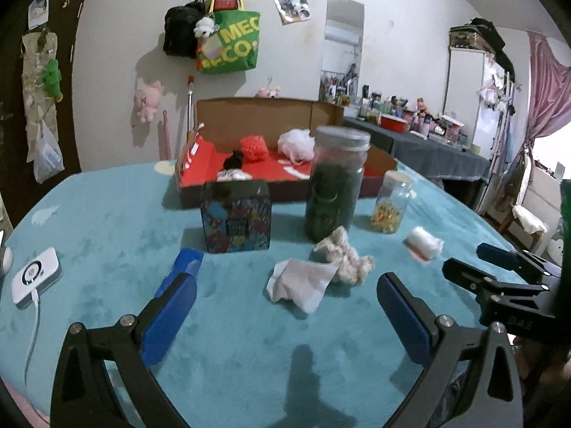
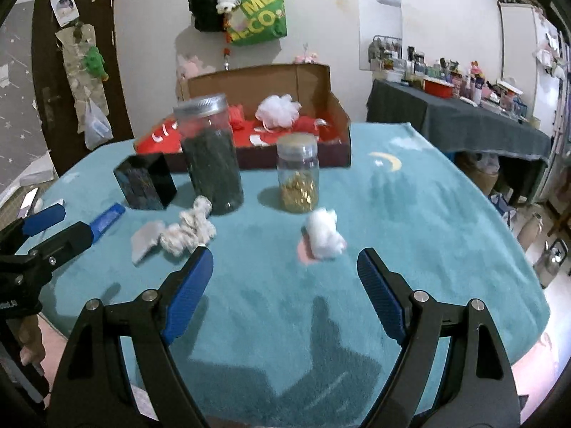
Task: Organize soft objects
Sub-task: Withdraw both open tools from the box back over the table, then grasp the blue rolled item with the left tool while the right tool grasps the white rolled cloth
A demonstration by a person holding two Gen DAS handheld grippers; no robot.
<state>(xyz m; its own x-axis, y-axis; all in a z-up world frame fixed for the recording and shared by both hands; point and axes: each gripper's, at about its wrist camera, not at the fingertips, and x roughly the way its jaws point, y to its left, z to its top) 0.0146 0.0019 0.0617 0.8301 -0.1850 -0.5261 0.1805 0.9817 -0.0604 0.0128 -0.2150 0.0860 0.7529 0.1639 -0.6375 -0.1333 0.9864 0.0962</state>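
Above the teal counter [image 1: 107, 214], both tools hang spread, empty.
Left tool [image 1: 285, 306] faces crumpled paper [image 1: 301, 283]; right tool [image 2: 285, 278] faces a white wad [image 2: 324, 233].

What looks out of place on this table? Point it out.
Three soft items lie loose on the teal tablecloth instead of in the red-lined box with the puffs: a crumpled grey cloth touching a knotted cream rag, and a white wad lying apart. Nothing looks spilled or damaged.
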